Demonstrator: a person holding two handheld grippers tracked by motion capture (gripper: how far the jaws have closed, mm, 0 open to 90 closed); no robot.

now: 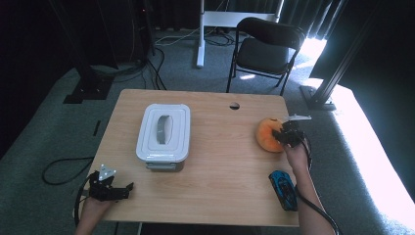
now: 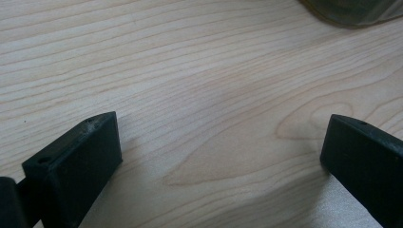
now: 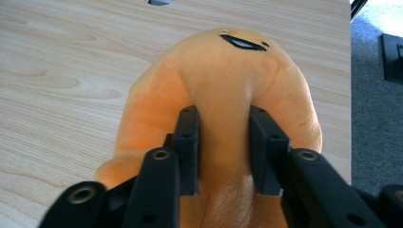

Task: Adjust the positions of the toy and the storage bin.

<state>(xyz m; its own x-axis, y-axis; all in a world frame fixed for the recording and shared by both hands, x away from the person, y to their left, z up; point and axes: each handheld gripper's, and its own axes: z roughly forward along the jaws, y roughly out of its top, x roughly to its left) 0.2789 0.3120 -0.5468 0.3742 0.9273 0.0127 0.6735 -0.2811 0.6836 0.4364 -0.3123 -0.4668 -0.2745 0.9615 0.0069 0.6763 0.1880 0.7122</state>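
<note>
The right claw (image 3: 223, 142) was clamped on a fold of the soft orange plush toy (image 3: 228, 71) on the wooden tabletop (image 1: 220, 161), while the left claw (image 2: 221, 156) stood apart over bare wood.

Lidded box (image 1: 163, 131) lies left of plush toy (image 1: 268, 134), toy car (image 1: 284, 189) seemingly nearer.

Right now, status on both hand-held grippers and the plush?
Right hand-held gripper shut on orange plush toy, table's right edge. Left hand-held gripper open over bare wood. Blue toy car near right forearm.
</note>
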